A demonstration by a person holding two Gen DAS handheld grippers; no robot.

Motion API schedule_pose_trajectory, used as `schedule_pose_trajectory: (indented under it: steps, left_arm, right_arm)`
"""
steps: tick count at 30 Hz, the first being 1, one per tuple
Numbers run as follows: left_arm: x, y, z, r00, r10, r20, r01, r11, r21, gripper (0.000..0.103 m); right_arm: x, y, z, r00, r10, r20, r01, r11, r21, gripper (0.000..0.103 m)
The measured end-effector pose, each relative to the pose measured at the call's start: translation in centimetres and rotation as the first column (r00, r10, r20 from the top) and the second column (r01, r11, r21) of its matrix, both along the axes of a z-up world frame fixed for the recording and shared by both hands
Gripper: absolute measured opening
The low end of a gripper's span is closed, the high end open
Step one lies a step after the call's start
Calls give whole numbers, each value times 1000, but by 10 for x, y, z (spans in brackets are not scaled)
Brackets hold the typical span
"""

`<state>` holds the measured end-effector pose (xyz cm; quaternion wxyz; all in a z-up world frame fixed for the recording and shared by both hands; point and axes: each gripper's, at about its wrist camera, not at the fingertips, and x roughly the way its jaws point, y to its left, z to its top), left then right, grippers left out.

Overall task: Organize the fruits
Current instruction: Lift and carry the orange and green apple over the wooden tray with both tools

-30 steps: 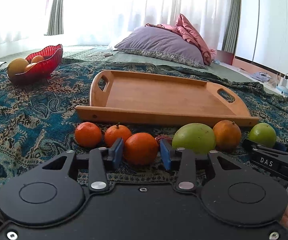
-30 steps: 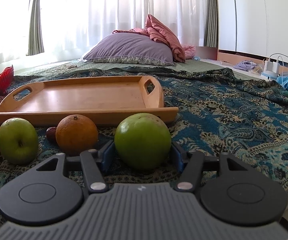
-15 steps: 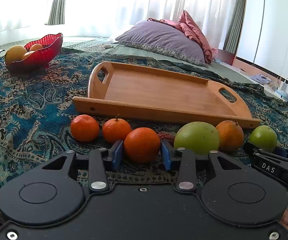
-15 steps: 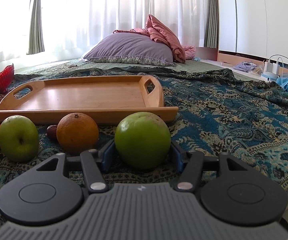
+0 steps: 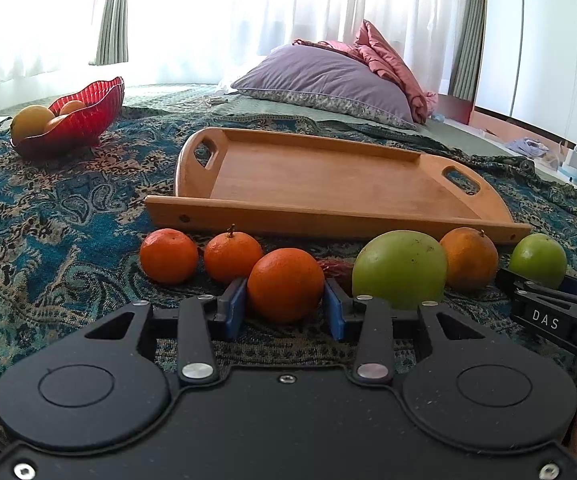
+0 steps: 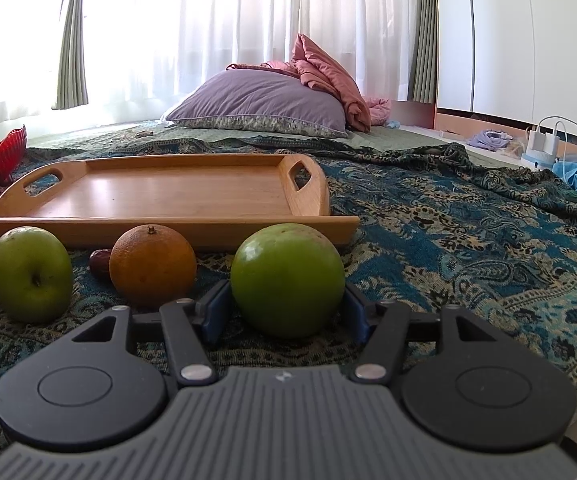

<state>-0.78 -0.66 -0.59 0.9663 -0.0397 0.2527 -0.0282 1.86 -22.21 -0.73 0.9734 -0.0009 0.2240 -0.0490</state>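
Observation:
My left gripper (image 5: 285,307) is shut on a small orange (image 5: 285,284) and holds it just above the blue patterned cloth. Two more small oranges (image 5: 169,255) (image 5: 233,257) lie to its left. A big green apple (image 5: 399,268), a dull orange (image 5: 468,258) and a smaller green apple (image 5: 538,260) lie to its right. My right gripper (image 6: 286,308) is shut on that smaller green apple (image 6: 287,279). An empty wooden tray (image 5: 320,184) lies just behind the fruit row; it also shows in the right wrist view (image 6: 160,196).
A red glass bowl (image 5: 80,120) holding fruit stands far left on the cloth. A purple pillow (image 5: 324,80) and pink bedding lie behind the tray. A dark date-like fruit (image 6: 99,264) lies between the big apple (image 6: 30,274) and the dull orange (image 6: 152,264). White wardrobe at right.
The left gripper has risen a little with the small orange, so the tray and fruit row sit lower in its view. The right gripper stays closed around its green apple.

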Motion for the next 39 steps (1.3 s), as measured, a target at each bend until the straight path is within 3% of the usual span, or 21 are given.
schedule_pose_trajectory:
  steps: [6,12,17,24,32,39]
  left_arm:
    - [-3,-2,0,1000,-6,19,5,1000,27,38]
    - [-16,-8,9,994,2,108,-13,995,100,37]
    - [-15,-8,25,990,-19,140,5,995,100,37]
    - [13,-9,46,994,-38,103,28,995,96,37]
    - [54,0,59,999,-31,41,29,998,59,37]
    - [85,12,55,999,-18,-27,20,999,38,37]
  right_arm:
    - [-5,0,-2,1000,-8,29,8,1000,5,65]
    - [-10,-3,-1,999,-13,48,11,1000,24,59]
    - [-16,-5,5,997,-15,71,12,999,35,59]
    - [-4,-9,37,994,10,113,-17,998,59,59]
    - [44,-15,50,991,128,26,-129,988,90,59]
    - [75,-21,50,989,149,-22,-143,977,156,59]
